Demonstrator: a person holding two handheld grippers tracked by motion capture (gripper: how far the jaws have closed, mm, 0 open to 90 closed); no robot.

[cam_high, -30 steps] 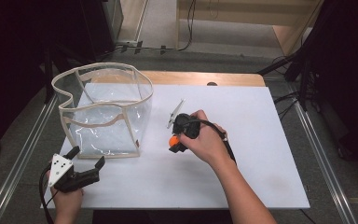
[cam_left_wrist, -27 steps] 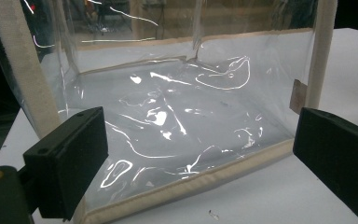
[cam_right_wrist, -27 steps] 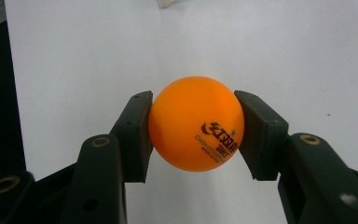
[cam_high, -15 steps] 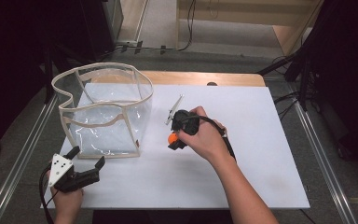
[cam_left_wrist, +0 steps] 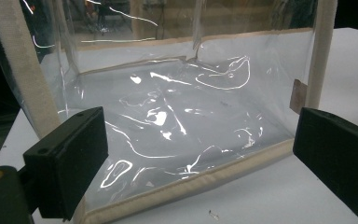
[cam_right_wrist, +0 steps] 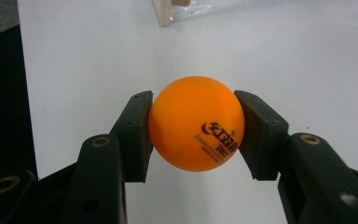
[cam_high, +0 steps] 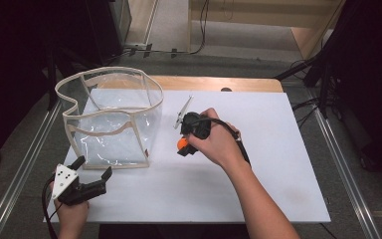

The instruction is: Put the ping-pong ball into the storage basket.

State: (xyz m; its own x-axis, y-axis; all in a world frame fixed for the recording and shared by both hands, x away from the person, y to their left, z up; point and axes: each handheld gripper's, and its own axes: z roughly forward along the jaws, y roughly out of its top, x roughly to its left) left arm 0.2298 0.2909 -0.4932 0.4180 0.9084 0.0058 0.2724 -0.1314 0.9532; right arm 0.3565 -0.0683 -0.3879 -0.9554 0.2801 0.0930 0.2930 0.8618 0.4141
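An orange table-tennis ball (cam_right_wrist: 196, 123) with black print sits squeezed between both pads of my right gripper (cam_right_wrist: 193, 135), just above the white table. In the high view that gripper (cam_high: 184, 147) is near the table's middle, pointing toward the person's side, with the ball (cam_high: 182, 144) at its tip. A clear plastic bag (cam_high: 112, 117) with beige fabric trim stands open-topped at the left. My left gripper (cam_high: 93, 174) rests at the near left corner, jaws wide apart and holding nothing, aimed at the bag's front wall (cam_left_wrist: 182, 121).
The white tabletop (cam_high: 278, 164) spreads to the right and front of the right hand. Metal rails (cam_high: 25, 164) run along both table sides. A wooden strip (cam_high: 219, 82) borders the far edge. Cables trail from both grippers.
The right hand with the ball has shifted very slightly; the left gripper and the bag have stayed put.
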